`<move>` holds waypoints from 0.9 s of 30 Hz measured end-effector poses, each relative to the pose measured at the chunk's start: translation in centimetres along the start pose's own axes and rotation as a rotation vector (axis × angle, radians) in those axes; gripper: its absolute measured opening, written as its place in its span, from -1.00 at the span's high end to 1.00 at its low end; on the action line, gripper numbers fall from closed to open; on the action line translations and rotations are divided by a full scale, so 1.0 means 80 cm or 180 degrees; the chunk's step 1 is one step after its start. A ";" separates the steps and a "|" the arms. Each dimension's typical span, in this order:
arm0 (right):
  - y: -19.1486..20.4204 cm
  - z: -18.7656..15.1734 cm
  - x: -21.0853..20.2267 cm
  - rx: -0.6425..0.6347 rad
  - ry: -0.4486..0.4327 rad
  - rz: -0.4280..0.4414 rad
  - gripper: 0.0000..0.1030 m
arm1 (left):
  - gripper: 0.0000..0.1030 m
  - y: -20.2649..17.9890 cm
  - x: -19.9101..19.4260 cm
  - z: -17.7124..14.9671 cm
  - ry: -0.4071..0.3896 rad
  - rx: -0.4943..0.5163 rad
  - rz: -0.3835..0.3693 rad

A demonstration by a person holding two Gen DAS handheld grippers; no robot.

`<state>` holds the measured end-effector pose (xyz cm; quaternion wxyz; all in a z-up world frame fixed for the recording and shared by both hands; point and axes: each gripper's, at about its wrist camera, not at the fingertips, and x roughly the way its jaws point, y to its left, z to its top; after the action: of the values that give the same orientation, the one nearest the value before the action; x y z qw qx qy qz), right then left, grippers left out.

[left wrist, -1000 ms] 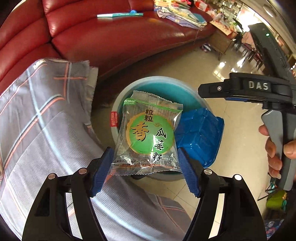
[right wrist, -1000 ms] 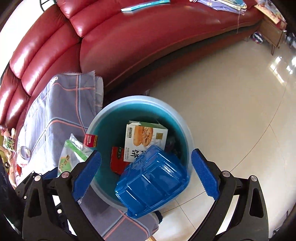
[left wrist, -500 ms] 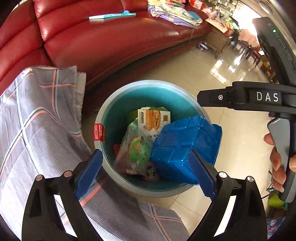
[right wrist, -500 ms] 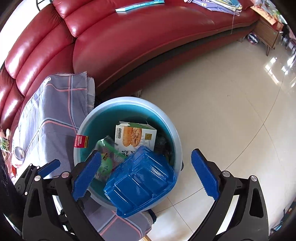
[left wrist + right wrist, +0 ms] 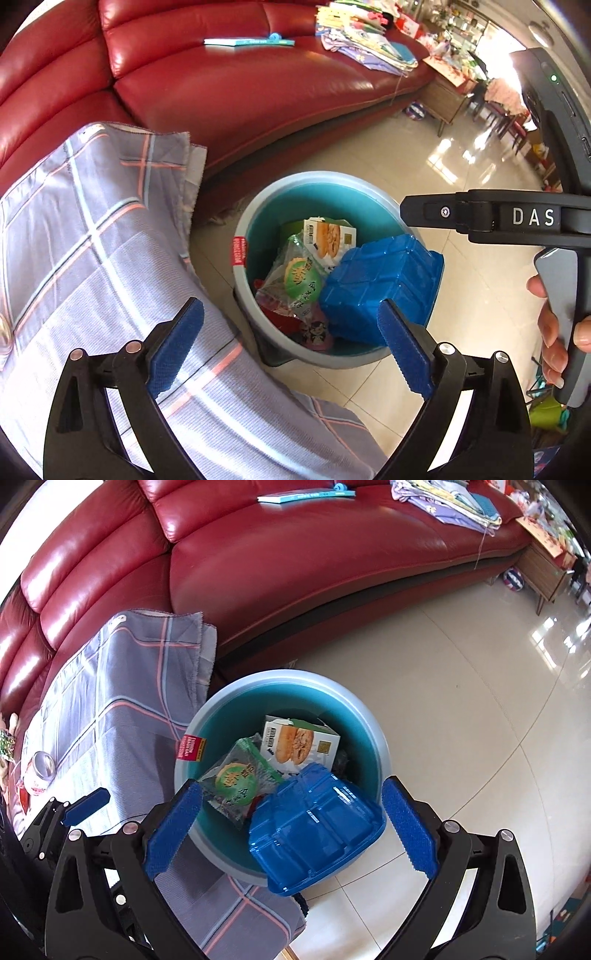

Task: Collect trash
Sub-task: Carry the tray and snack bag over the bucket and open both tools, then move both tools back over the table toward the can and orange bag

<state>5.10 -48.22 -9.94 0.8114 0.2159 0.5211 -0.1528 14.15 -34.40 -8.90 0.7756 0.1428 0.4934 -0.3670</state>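
Seed packet (image 5: 295,280) dropped from left gripper (image 5: 291,350), now lying in bin (image 5: 373,184) beside blue tray (image 5: 380,284). Both grippers hanging wide, empty; right gripper (image 5: 291,830) hovering over bin. Can (image 5: 41,766) waiting on cloth (image 5: 110,716), seemingly next.

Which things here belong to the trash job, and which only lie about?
Job: bin, snack packet, blue tray, bread box.

Lying about: checked cloth, sofa, book, folded laundry.
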 end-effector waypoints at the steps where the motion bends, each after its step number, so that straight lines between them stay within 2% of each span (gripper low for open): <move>1: 0.007 -0.001 -0.002 -0.0028 0.0000 -0.0007 -0.82 | -0.85 0.005 -0.007 -0.003 -0.0023 -0.0020 0.0010; 7: 0.066 -0.006 -0.009 -0.0272 0.0038 0.0014 -0.82 | -0.87 0.048 -0.049 -0.028 -0.0143 -0.0189 0.0091; 19: 0.223 -0.017 -0.021 -0.0864 0.0043 0.0115 -0.82 | -0.88 0.167 -0.132 -0.088 -0.0349 -0.0717 0.0286; 27: 0.299 -0.035 -0.042 -0.1198 0.0010 0.0070 -0.82 | -0.88 0.223 -0.183 -0.134 -0.0493 -0.0937 0.0400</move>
<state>12.88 -26.19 -3.35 0.8383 0.0663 0.5393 -0.0435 16.19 -9.55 -3.71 0.8452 0.0295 0.4706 -0.2515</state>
